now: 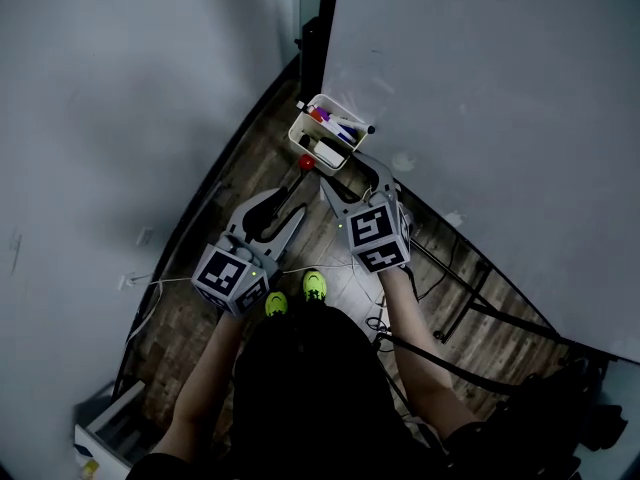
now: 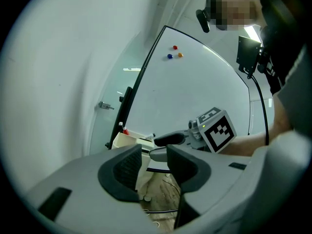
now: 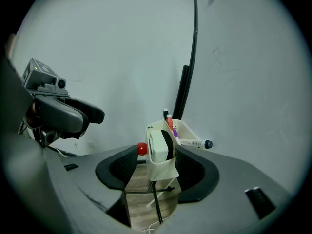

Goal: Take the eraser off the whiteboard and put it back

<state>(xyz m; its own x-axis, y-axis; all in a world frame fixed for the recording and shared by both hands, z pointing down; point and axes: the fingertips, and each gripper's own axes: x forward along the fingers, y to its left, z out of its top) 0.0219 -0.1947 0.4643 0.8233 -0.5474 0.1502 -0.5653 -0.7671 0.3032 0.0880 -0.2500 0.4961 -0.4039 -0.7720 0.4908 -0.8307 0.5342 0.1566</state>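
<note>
The eraser [image 3: 161, 145], white with a black felt face, stands on edge in a cream tray [image 3: 158, 165] hung at the whiteboard's [image 3: 243, 72] lower corner, beside several markers [image 3: 192, 143]. My right gripper [image 3: 156, 168] is open just short of the tray; its pads flank the tray and eraser without touching them. From the head view the tray [image 1: 303, 133] lies just beyond the right gripper [image 1: 352, 173]. My left gripper [image 1: 280, 210] hangs open and empty to the left, lower down. In the left gripper view the left gripper [image 2: 153, 162] holds nothing.
A red ball [image 1: 306, 163] sits by the tray's left side. Three small magnets [image 2: 175, 51] stick high on the whiteboard [image 2: 185, 87]. Cables and the board's dark stand legs [image 1: 470, 293] cross the wooden floor. A grey wall [image 1: 120, 118] is on the left.
</note>
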